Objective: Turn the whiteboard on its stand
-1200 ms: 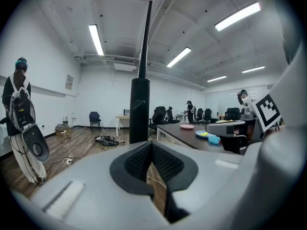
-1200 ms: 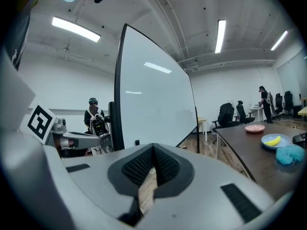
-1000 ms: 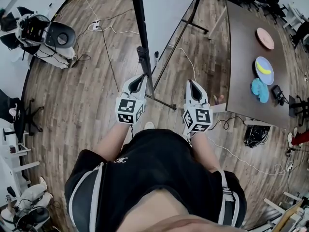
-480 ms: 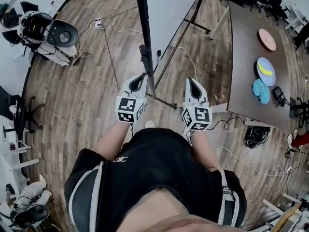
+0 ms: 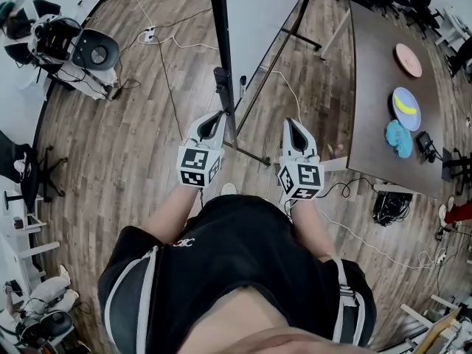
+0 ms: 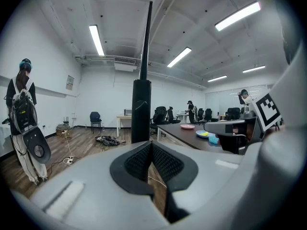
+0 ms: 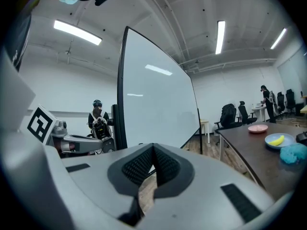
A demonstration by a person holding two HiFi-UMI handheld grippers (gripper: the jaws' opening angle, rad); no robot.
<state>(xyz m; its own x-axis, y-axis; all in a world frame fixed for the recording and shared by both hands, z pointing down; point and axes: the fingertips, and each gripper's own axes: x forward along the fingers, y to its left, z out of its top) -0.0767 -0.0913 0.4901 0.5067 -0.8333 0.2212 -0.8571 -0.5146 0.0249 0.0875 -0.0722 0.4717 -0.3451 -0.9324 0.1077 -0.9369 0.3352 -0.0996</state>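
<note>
The whiteboard [image 5: 262, 9] stands on its black stand straight ahead of me, its white face [image 7: 153, 104] filling the right gripper view. Its black edge post [image 6: 142, 104] rises in front of the left gripper, and the stand's foot bar [image 5: 247, 153] crosses the floor between the two grippers. My left gripper [image 5: 212, 122] is shut and holds nothing, just left of the post. My right gripper [image 5: 294, 130] is shut and empty too, to the right of the board's edge. Neither touches the board.
A dark table [image 5: 383, 102] on the right carries a pink plate [image 5: 405, 58], a blue plate with a banana [image 5: 404, 107] and a blue cloth [image 5: 397, 137]. Cables [image 5: 166, 65] run over the wooden floor. A person with gear [image 6: 24, 123] stands at the left; office chairs [image 7: 232, 114] sit behind.
The view has shifted slightly, so the stand sits a little further right in the picture. Both grippers keep their places and stay shut.
</note>
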